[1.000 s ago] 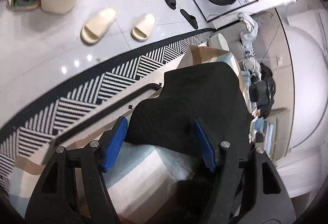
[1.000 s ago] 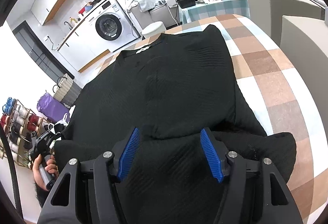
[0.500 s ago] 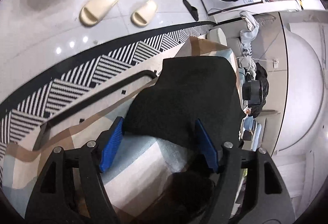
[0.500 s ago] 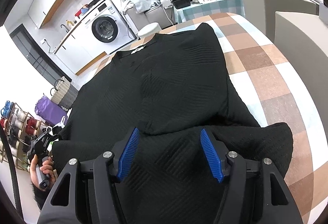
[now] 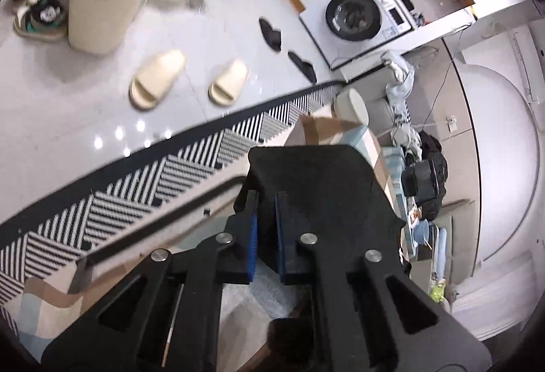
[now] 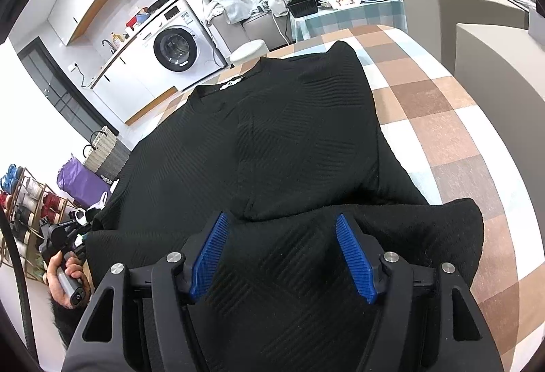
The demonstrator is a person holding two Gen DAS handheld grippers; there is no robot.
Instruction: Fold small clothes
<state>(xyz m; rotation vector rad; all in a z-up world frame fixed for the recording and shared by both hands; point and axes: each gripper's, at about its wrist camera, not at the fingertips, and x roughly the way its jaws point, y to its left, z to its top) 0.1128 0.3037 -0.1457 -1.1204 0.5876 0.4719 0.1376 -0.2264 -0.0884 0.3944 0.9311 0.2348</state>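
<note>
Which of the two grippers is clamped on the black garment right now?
The left gripper: its blue pads pinch the black garment edge; the right gripper hovers open above it.

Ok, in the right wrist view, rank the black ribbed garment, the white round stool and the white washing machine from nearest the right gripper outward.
1. Black ribbed garment, directly under the open right gripper.
2. White round stool, past the table's far edge.
3. White washing machine, back left by the wall.
</note>
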